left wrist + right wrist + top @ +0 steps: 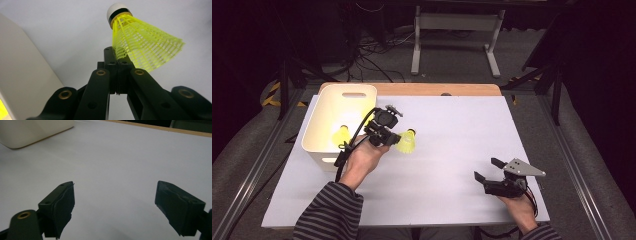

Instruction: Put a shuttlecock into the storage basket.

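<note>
Currently your left gripper (393, 137) holds the yellow shuttlecock (407, 142) clamped by its skirt edge, just right of the cream bin (328, 150), above the table (452, 145). Treat it as light, springy and crushable; grip gently. Your right gripper (487, 169) rests near-right, jaws wide apart.

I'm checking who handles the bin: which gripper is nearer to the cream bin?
Left. The left gripper, shut on a yellow shuttlecock, is right beside the cream bin; the right gripper rests open at the table's opposite near corner.
</note>
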`<act>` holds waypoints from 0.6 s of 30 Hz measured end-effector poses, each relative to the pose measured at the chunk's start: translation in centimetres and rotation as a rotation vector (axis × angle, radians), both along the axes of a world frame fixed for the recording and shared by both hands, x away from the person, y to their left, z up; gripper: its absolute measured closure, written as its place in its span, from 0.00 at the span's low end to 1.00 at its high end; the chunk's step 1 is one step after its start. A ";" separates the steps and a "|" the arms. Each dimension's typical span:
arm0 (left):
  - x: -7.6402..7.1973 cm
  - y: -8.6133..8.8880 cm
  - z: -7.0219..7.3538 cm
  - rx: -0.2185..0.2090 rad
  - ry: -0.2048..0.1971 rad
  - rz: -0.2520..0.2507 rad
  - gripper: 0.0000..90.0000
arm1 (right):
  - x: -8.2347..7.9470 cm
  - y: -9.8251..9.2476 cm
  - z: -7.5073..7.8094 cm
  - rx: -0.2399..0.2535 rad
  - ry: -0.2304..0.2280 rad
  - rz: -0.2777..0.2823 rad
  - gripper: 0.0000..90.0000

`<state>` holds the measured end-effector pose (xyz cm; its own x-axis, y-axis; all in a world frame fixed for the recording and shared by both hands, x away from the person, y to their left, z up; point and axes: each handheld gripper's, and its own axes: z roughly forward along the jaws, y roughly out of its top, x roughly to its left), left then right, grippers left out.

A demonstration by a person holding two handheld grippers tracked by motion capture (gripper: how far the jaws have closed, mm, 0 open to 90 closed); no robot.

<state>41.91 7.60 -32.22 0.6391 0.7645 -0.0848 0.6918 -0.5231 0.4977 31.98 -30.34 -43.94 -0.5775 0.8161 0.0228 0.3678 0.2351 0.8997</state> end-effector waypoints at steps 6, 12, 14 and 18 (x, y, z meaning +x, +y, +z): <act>0.1 0.3 0.4 -0.012 0.000 -0.002 1.00 | 0.0 0.0 0.0 -0.003 0.001 0.005 0.19; 0.2 0.5 0.8 -0.022 -0.001 -0.006 1.00 | 0.0 0.0 0.0 0.002 0.000 0.001 0.19; 0.2 0.6 1.0 -0.021 -0.002 0.001 1.00 | -0.1 -0.1 0.1 0.010 -0.011 -0.005 0.19; 0.4 1.0 1.4 -0.028 -0.002 0.003 1.00 | -0.1 0.0 0.1 0.010 -0.007 -0.004 0.19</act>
